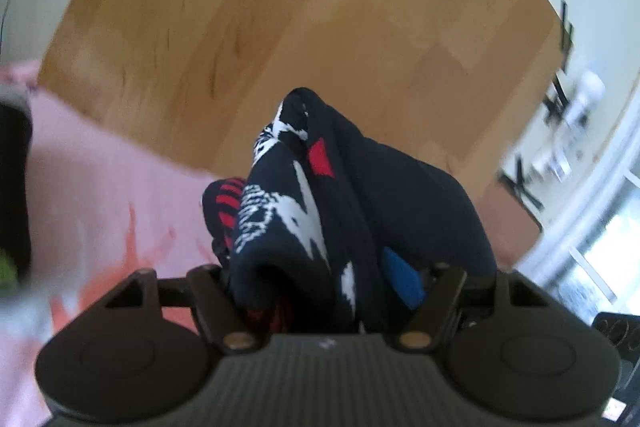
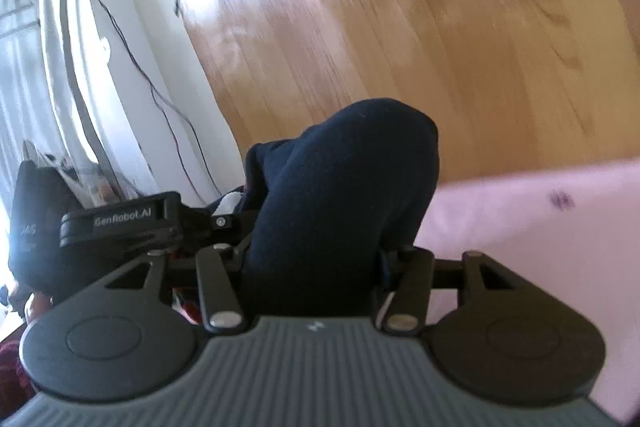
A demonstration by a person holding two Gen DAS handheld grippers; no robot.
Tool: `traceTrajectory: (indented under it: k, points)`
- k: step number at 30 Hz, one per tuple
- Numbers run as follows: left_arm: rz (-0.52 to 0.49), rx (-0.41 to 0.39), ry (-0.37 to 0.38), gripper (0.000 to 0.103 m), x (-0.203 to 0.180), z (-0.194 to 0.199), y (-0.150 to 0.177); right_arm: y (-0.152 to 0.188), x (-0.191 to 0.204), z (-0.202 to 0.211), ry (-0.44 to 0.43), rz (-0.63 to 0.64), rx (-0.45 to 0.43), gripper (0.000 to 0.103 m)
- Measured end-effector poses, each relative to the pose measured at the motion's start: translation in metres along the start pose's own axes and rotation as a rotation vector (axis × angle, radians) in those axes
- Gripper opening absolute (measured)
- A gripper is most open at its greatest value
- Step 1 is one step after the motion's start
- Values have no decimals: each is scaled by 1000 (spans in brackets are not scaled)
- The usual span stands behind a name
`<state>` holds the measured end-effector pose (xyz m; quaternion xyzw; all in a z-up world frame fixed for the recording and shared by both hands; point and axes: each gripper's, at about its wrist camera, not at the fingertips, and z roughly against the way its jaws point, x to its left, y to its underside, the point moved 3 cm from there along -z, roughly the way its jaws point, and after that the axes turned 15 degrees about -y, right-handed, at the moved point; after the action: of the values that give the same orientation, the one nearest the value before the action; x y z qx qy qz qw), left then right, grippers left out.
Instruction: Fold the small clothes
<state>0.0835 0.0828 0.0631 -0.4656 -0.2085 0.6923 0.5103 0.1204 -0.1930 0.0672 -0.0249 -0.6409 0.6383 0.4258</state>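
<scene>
Both the left gripper [image 1: 324, 283] and right gripper [image 2: 316, 267] are clamping the navy patterned garment [image 1: 320, 195] aloft over the wooden table [image 1: 280, 27], bunched, so it is risking slipping or folding crooked.

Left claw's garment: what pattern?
Navy knit garment with white and red motifs; left wrist view shows it best.

a warm honey-coloured wooden plank floor [image 1: 300, 27] fills most of both views, meeting a white wall [image 2: 160, 27] at the left. bright daylight enters through a window [image 1: 608, 239] at the right.
</scene>
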Motion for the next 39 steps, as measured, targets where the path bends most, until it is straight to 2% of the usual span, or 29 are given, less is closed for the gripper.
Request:
traceTrajectory:
  k: [4, 8, 10, 11, 13, 15, 16, 17, 18, 22, 25, 28, 32, 39]
  points:
    - [38, -77, -55, 67, 12, -18, -50, -35, -16, -47, -63, 18, -36, 56]
    - [63, -150, -136, 67, 25, -41, -81, -60, -31, -94, -156, 2, -76, 56]
    - [76, -141, -185, 67, 33, -63, -83, -64, -46, -115, -200, -37, -84, 56]
    - [87, -101, -213, 67, 40, -84, -80, -62, -53, -120, -205, -54, -77, 56]
    - [105, 2, -246, 67, 52, -123, -67, -53, -74, -143, -150, -72, -27, 57]
    - [115, 122, -295, 64, 61, -165, -43, -37, -96, -164, 0, -46, 69, 58]
    - [108, 144, -321, 72, 62, -176, -34, -27, -107, -173, 108, -25, 135, 60]
    - [139, 109, -299, 79, 63, -178, -26, -15, -117, -181, 206, -11, 202, 64]
    - [139, 90, -305, 79, 61, -177, -25, -7, -123, -183, 229, 2, 235, 68]
    - [46, 83, -389, 81, 48, -170, -27, -4, -109, -172, 257, 112, 225, 74]
    - [-8, 52, -436, 83, 40, -147, -29, -4, -101, -162, 276, 118, 222, 74]
    - [-78, 16, -501, 88, 29, -121, -16, -2, -89, -142, 293, 103, 207, 74]
    - [-124, 5, -522, 88, 27, -97, 0, -3, -79, -101, 293, 48, 169, 74]
    - [-168, 19, -523, 92, 14, -47, 45, 26, -42, -52, 309, -14, 140, 78]
